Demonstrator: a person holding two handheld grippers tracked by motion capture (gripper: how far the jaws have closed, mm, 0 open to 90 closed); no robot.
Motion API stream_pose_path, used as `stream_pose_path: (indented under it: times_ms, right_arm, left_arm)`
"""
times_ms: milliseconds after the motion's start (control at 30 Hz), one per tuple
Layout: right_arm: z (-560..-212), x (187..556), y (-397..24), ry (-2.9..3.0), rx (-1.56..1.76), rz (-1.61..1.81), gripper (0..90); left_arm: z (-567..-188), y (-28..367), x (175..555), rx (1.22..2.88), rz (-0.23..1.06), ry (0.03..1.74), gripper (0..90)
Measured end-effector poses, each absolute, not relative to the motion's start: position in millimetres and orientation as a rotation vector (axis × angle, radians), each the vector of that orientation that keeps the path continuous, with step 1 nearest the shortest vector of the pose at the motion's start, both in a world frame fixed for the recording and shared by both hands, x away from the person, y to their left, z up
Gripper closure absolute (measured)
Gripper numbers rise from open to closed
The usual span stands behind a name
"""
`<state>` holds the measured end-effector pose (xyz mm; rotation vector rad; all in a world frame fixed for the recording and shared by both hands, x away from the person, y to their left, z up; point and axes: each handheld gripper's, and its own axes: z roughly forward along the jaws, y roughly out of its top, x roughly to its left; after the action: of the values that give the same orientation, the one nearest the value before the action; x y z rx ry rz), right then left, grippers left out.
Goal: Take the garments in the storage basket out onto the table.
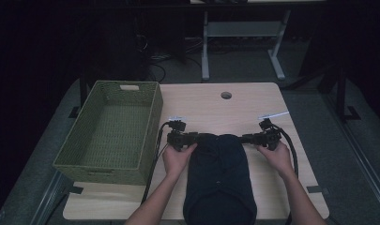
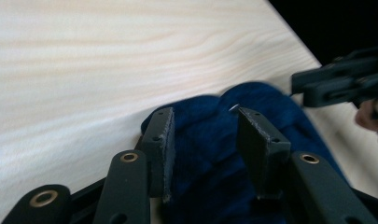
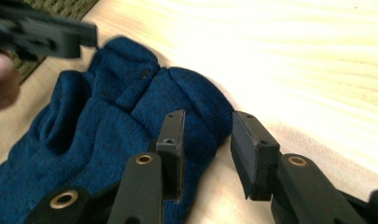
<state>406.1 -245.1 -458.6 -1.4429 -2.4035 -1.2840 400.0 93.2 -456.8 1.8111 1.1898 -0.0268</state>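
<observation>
While one dark blue knitted garment (image 1: 219, 176) lies flat on the pale wooden table (image 1: 253, 103), one black two-jaw gripper is at each of its far corners. The left gripper (image 2: 203, 135) has its jaws parted, with blue cloth lying between them, and the pads do not press on it. The right gripper (image 3: 205, 140) also has its jaws apart, standing over the rounded edge of the garment, without a grip. One green woven basket (image 1: 108, 131) stands on the table, just beside the garment on its left. Two hands hold the grippers.
</observation>
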Motion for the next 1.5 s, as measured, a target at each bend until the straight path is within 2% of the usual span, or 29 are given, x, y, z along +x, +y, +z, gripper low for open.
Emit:
stream_pose_path:
  times_ms: [267,500,867,1067,1500]
  right_arm:
    - [-461,412,-237,-2.397,-1.438,-1.254,63.7]
    - [-465,414,-233,-2.391,-1.443,-1.211,64.0]
    - [-471,416,-233,-2.356,-1.458,-1.201,69.8]
    - [-470,416,-231,-2.362,-1.448,-1.184,76.8]
    - [-460,414,-234,-2.351,-1.423,-1.218,80.7]
  left_arm:
    - [-466,98,404,1.814,-0.043,1.247,52.7]
    - [-470,97,405,1.831,-0.052,1.266,52.9]
    - [-477,93,409,1.824,-0.090,1.281,64.2]
    - [-475,94,409,1.826,-0.094,1.263,76.3]
    - [-471,94,408,1.830,-0.092,1.240,81.6]
